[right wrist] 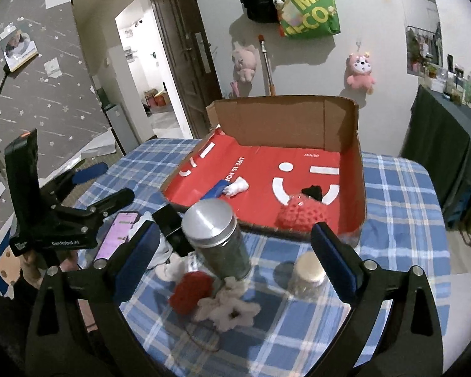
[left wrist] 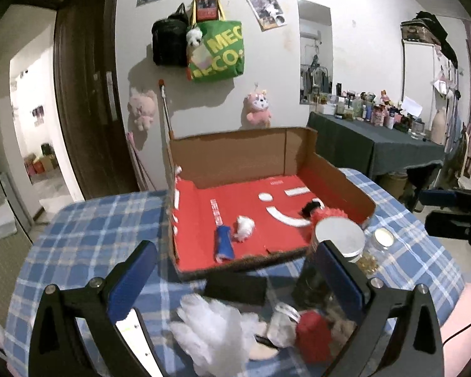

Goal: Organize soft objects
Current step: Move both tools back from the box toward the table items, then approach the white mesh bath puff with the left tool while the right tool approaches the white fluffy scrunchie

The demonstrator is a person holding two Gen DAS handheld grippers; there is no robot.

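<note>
A cardboard box (left wrist: 245,154) with a red lining (right wrist: 260,160) stands on the checked table. Inside lie a blue and white soft roll (left wrist: 224,243) (right wrist: 218,189), a small white soft piece (left wrist: 244,227) (right wrist: 237,187) and a red knobbly soft toy with a black tuft (right wrist: 301,209) (left wrist: 325,215). On the table in front lie a white fluffy item (left wrist: 213,330), a red knit item (left wrist: 314,336) (right wrist: 190,292) and a cream crocheted flower (right wrist: 229,308). My left gripper (left wrist: 238,282) is open above the white fluffy item. My right gripper (right wrist: 235,257) is open above the red knit item and flower.
A metal-lidded tall canister (right wrist: 216,238) (left wrist: 336,238) and a small glass jar (right wrist: 309,271) (left wrist: 381,240) stand before the box. A black phone (right wrist: 172,229), a lit phone (right wrist: 116,235) and a dark flat object (left wrist: 235,286) lie on the table. A cluttered side table (left wrist: 376,144) stands at right.
</note>
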